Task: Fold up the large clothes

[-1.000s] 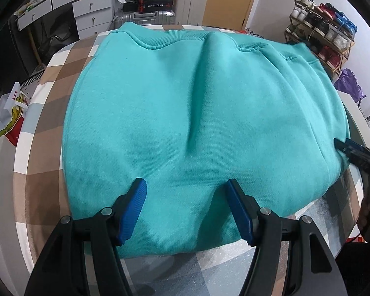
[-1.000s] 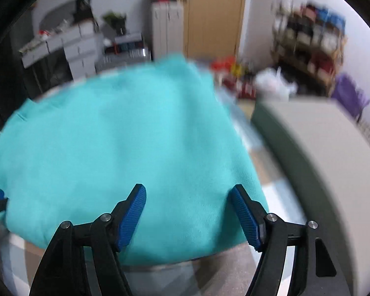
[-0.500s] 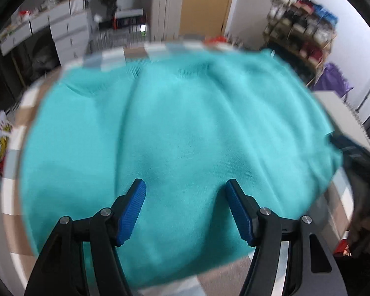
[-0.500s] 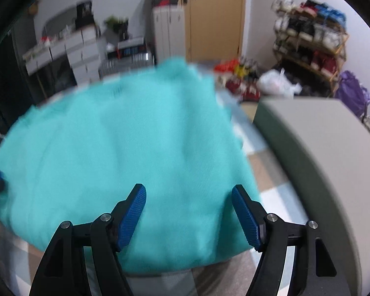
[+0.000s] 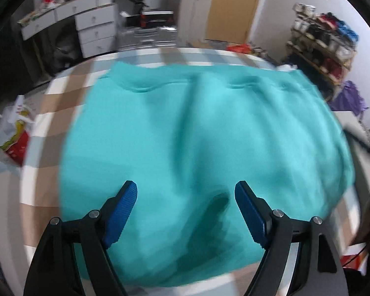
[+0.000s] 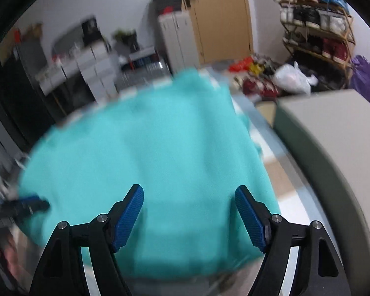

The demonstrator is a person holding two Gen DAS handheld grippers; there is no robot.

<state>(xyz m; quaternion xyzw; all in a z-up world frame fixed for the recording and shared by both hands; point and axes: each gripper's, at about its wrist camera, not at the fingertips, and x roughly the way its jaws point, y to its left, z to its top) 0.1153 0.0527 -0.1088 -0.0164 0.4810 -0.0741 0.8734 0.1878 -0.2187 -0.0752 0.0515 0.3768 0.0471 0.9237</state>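
- Left wrist view: the left gripper (image 5: 186,192) hangs above the near edge of a turquoise sweatshirt (image 5: 209,135), its blue pads (image 5: 122,209) spread wide with nothing gripped between them; the jaws have just been opening further.
- The sweatshirt lies folded and mostly flat on a round table with a checked cloth (image 5: 61,93), filling the middle of the picture, with a ribbed band along its far edge toward twelve o'clock.
- A soft crease runs through the fabric from twelve o'clock down toward the gripper.
- White drawers (image 5: 93,32) stand at about eleven o'clock beyond the table, a shoe rack (image 5: 323,42) at about two o'clock.
- Right wrist view: the right gripper (image 6: 188,193) likewise hovers over the sweatshirt's (image 6: 148,148) near edge, jaws well apart and empty, having just been opening.
- The tip of the left gripper shows at nine o'clock, at the garment's left edge, blurred; contact cannot be told.
- A grey cushioned surface (image 6: 333,135) lies at three o'clock, apart from the cloth.
- A wooden door (image 6: 222,17) stands at twelve o'clock.
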